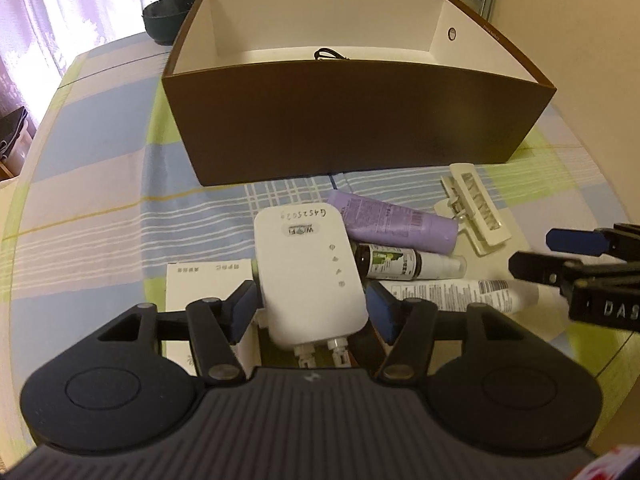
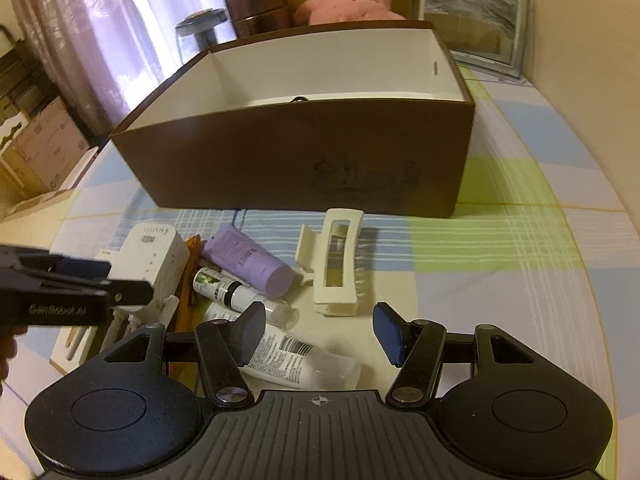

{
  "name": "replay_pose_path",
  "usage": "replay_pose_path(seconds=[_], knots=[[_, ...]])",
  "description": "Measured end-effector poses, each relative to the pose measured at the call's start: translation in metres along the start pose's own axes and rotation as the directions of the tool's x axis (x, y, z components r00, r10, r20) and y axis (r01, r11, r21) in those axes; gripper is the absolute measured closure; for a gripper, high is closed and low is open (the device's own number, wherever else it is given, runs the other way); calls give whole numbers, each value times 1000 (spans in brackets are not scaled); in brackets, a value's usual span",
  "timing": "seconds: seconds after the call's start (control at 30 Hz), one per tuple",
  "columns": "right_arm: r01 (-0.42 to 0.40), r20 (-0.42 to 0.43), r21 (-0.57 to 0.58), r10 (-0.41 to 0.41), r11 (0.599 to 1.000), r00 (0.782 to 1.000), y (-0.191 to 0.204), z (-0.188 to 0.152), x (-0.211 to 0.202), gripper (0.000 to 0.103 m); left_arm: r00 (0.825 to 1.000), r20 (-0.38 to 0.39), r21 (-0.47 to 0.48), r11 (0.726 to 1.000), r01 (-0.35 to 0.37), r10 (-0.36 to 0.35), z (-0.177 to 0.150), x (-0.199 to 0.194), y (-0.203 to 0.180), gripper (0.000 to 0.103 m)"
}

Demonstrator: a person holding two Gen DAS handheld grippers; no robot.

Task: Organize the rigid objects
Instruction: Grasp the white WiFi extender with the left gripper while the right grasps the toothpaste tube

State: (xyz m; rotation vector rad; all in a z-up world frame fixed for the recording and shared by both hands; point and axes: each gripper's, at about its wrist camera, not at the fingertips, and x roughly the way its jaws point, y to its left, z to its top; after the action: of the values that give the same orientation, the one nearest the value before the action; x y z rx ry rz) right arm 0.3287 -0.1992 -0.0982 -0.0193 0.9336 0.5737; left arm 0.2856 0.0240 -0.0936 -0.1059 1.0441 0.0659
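We had the left gripper (image 1: pixel 312 304) open around the Wi-Fi repeater (image 1: pixel 308 268), right gripper (image 2: pixel 320 330) empty; next squeeze, then carry to the brown box (image 1: pixel 352 120).

"GenRobot.AI" — left gripper (image 2: pixel 76 280)

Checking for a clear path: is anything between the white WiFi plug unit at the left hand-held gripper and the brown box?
Nothing visible. The WiFi unit sits between the left hand-held gripper pads; only bare tablecloth lies before the brown box, whose top is open.
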Motion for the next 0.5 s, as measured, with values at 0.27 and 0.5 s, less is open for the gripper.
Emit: replay_pose_path(seconds=[0.27, 0.5], knots=[[-85, -64, -121, 78, 989, 995, 7, -9, 22, 46, 1000, -8, -9, 1000, 0, 0, 2, 11, 0, 46], [-126, -136, -227, 96, 966, 986, 10, -21, 35, 47, 1000, 0, -2, 1000, 4, -4, -1, 10, 0, 47]])
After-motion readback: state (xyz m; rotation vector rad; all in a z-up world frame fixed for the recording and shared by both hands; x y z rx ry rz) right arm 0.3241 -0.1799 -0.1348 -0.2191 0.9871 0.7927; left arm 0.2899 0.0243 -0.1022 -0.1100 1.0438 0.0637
